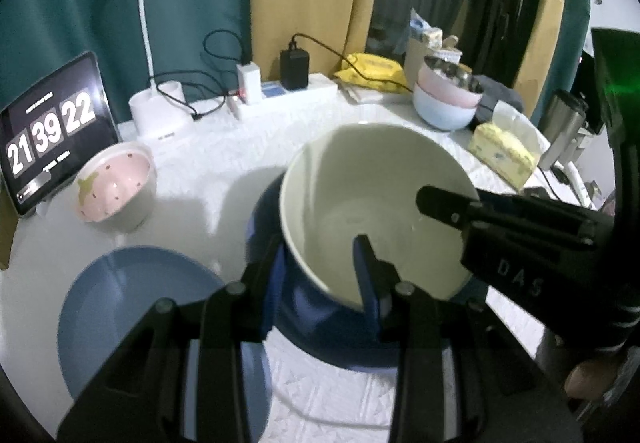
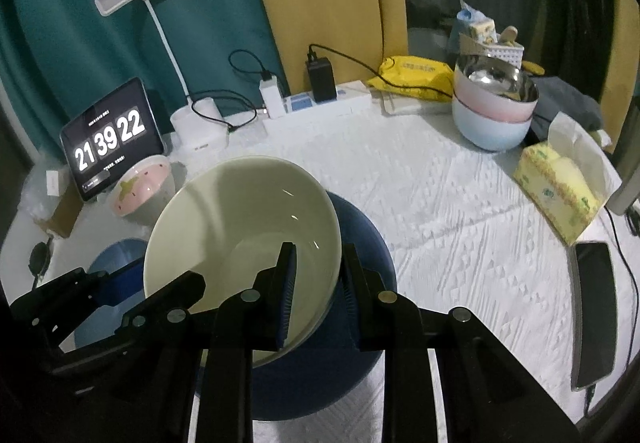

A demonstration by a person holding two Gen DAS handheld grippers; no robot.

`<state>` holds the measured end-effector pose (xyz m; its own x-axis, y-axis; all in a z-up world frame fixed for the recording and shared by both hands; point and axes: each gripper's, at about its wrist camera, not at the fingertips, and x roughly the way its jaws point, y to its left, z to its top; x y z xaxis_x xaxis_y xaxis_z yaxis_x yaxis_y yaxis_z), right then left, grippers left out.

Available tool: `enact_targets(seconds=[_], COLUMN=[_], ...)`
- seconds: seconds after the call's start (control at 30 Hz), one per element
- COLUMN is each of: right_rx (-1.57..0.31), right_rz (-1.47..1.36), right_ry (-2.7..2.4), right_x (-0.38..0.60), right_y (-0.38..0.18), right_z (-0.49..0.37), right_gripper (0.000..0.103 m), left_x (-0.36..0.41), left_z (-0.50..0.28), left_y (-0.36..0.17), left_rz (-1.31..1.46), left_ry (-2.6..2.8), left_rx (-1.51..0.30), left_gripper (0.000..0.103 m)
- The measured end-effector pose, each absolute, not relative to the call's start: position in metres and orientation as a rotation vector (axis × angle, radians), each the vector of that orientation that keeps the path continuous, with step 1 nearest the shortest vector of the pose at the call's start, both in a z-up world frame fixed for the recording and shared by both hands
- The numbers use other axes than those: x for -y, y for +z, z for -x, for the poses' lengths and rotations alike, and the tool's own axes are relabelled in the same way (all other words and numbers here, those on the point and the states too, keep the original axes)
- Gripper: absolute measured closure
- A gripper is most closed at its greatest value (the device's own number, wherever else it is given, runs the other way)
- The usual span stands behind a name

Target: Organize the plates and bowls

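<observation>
White bowl [image 2: 240,227] rim clamped btwn both hand-held grippers, left [image 1: 320,263] & right [image 2: 318,271], above dark-blue plate [image 2: 360,243]

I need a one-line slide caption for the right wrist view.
Both tongs grip the rim of a pale round ceramic bowl above a dark blue round plate.

The big bowl [image 2: 240,227] is cream, the plate [image 2: 360,243] under it dark blue, the small bowl [image 1: 116,187] pink with dots.
</observation>
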<state>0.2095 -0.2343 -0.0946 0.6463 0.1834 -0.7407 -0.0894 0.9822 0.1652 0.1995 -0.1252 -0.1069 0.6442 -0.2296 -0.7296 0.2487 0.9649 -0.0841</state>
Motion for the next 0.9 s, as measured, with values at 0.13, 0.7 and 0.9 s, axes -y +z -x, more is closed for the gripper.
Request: enact_targets(seconds=[0.13, 0.7, 0.9], right_rx=[-0.867, -0.902, -0.902], right_rz=[-0.123, -0.124, -0.106], right_ry=[0.156, 0.167, 0.169], right_x=[0.236, 0.238, 0.235], right_y=[-0.1, -0.114, -0.115], right_z=[-0.211, -0.212, -0.213], right_gripper=[0.079, 0.079, 0.078], left_x=[0.129, 0.134, 0.137], left_z=[-0.2, -0.199, -0.198], left_y=[-0.114, -0.121, -0.118], left_rz=[-0.028, -0.055, -0.068], left_ry=[-0.27, -0.254, -0.268], left_rx=[-0.849, -0.868, -0.86], left_gripper=[0.068, 0.068, 0.067])
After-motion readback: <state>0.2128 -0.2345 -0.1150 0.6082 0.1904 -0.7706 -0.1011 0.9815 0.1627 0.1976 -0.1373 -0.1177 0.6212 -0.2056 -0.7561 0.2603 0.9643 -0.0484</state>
